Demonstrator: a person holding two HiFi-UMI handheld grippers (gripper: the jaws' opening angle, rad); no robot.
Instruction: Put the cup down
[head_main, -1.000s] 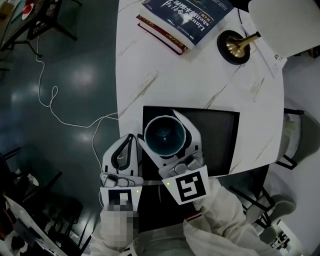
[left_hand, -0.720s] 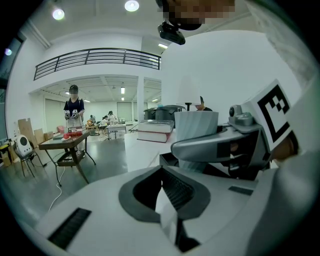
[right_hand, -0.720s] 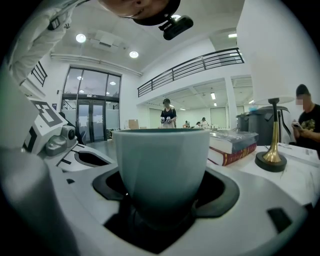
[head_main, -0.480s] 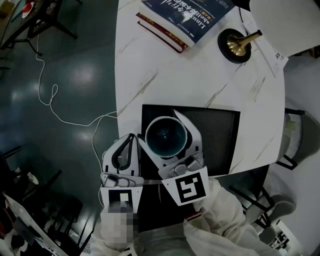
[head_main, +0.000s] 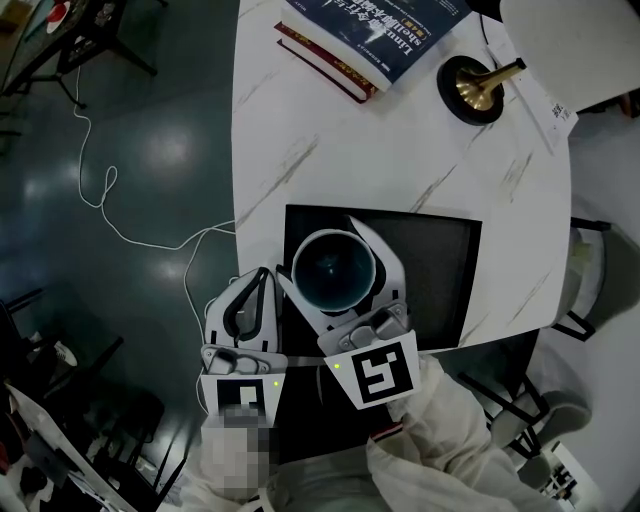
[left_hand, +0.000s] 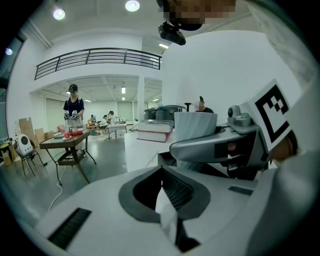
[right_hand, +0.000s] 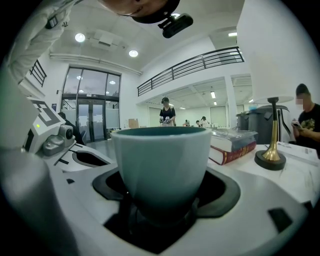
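A teal cup (head_main: 335, 270) with a pale outside sits between the two white fingers of my right gripper (head_main: 333, 262), which is shut on it. The cup hangs upright over the near left part of a black mat (head_main: 435, 270) on the white marble table (head_main: 400, 160). Whether its foot touches the mat I cannot tell. In the right gripper view the cup (right_hand: 160, 160) fills the middle, its base down between the jaws. My left gripper (head_main: 262, 275) hovers just off the table's left edge, beside the right one, shut and holding nothing. The left gripper view shows the cup (left_hand: 195, 127) to its right.
A stack of books (head_main: 365, 40) lies at the table's far side, with a brass lamp base (head_main: 470, 88) on a black disc to their right. A white cable (head_main: 130, 235) trails over the dark floor at the left. A chair (head_main: 585, 280) stands right of the table.
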